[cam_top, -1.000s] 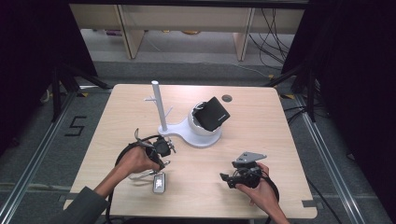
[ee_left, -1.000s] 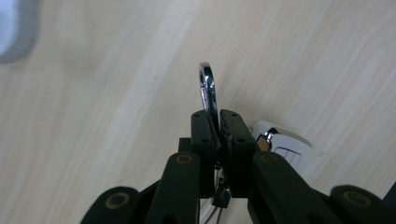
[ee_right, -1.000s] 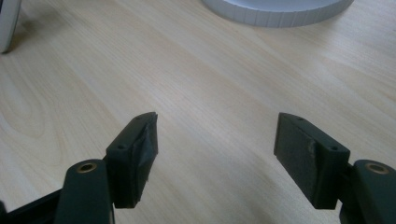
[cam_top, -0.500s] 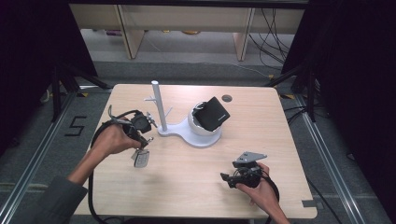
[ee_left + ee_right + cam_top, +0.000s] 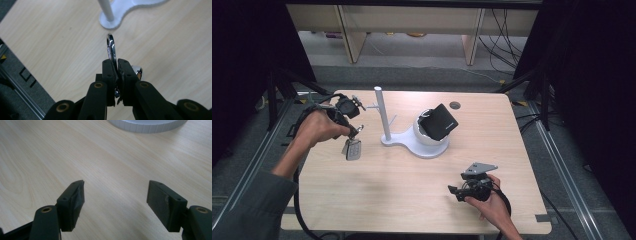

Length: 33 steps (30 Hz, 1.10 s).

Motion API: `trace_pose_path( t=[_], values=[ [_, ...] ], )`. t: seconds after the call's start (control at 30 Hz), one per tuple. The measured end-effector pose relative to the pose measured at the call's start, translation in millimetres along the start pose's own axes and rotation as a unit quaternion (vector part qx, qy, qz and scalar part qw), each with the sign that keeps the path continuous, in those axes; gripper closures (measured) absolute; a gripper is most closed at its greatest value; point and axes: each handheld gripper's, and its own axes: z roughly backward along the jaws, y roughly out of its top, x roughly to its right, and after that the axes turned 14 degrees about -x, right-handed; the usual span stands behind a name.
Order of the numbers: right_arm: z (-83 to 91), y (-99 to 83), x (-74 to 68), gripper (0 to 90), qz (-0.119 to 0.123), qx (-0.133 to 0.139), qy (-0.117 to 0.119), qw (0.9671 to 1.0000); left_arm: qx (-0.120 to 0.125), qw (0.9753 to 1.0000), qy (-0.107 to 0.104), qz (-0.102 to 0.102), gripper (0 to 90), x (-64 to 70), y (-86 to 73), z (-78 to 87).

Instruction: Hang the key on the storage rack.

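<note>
My left gripper (image 5: 355,130) hangs above the table's left side, just left of the white stand's post (image 5: 382,115). It is shut on a silver key ring (image 5: 111,48), and a grey key fob (image 5: 352,149) dangles below it. In the left gripper view the ring sticks up from between the jaws of that gripper (image 5: 117,65), edge on, with the post's foot (image 5: 108,18) beyond. My right gripper (image 5: 453,190) rests low near the front right, and its jaws (image 5: 115,200) stand open over bare wood.
The white stand's base (image 5: 409,146) carries a round white cup with a black box (image 5: 439,122) tilted in it. A short side peg (image 5: 372,106) juts left from the post. A dark round hole (image 5: 455,105) lies at the table's back.
The left gripper rose from the front of the table with the key fob and carried it away from the person to beside the post. The right gripper stayed put.
</note>
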Motion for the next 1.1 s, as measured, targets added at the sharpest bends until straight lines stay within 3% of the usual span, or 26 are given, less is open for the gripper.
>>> trace_pose_path(
  t=[0.07, 0.1, 0.17, 0.27, 0.37, 0.4, 0.43, 0.5, 0.63, 0.67, 0.73, 0.83, 0.97, 1.1],
  values=[
    [0.0, 0.4, 0.4, 31.3, 0.002, 0.0, -0.001, 1.0, -0.003, 1.0, 0.0, -0.001, 84.4, -3.2, 0.6, 1.6],
    [-0.3, 1.0, 2.6, 31.3, 0.017, 0.004, -0.008, 0.9998, 0.0, 1.0, 0.005, 0.004, 84.4, -5.7, 1.3, 2.9],
    [0.6, 0.5, 0.1, 31.3, 0.004, -0.004, -0.001, 1.0, 0.003, 0.9998, 0.005, 0.019, 84.3, -12.0, 3.3, 7.0],
    [-0.1, 1.2, 1.1, 31.3, 0.009, 0.0, -0.002, 1.0, 0.013, 0.9997, 0.009, 0.017, 84.3, -17.3, 6.7, 8.8],
    [0.6, 0.3, -2.2, 31.3, -0.008, -0.008, 0.005, 0.9999, 0.011, 0.9994, 0.01, 0.031, 84.3, -21.5, 13.7, 11.6],
    [0.6, 0.3, -2.2, 31.3, -0.008, -0.008, 0.005, 0.9999, 0.011, 0.9994, 0.01, 0.031, 84.3, -21.5, 13.7, 11.6],
    [-0.2, 1.3, 0.9, 31.3, 0.011, 0.002, -0.003, 0.9999, 0.007, 0.9991, 0.008, 0.042, 84.4, -21.4, 17.2, 12.8],
    [0.6, 0.5, -1.3, 31.3, -0.003, -0.007, 0.003, 1.0, 0.004, 0.9992, 0.01, 0.04, 84.3, -22.9, 21.1, 13.8],
    [0.2, 1.5, 2.0, 31.3, 0.016, 0.005, -0.007, 0.9998, 0.008, 0.9989, 0.009, 0.045, 84.3, -24.0, 25.8, 14.4],
    [1.2, 0.9, -0.1, 31.3, 0.004, -0.001, -0.001, 1.0, 0.004, 0.9987, 0.015, 0.047, 84.4, -25.2, 28.6, 15.1],
    [0.9, 1.2, 0.7, 31.3, 0.009, 0.002, -0.002, 1.0, 0.009, 0.9984, 0.014, 0.054, 84.3, -25.1, 31.0, 16.3],
    [-0.4, 1.4, 2.4, 31.3, 0.025, 0.005, -0.009, 0.9996, 0.009, 0.9986, 0.022, 0.048, 84.3, -23.3, 35.2, 20.4],
    [0.7, 1.6, 0.7, 31.2, 0.008, 0.002, -0.004, 1.0, 0.01, 0.9987, 0.024, 0.043, 84.3, -19.6, 39.0, 22.8],
    [0.1, 1.5, 2.0, 31.1, 0.017, 0.006, -0.007, 0.9998, 0.0, 0.9987, 0.03, 0.04, 84.3, -15.9, 46.8, 24.3]
  ],
)
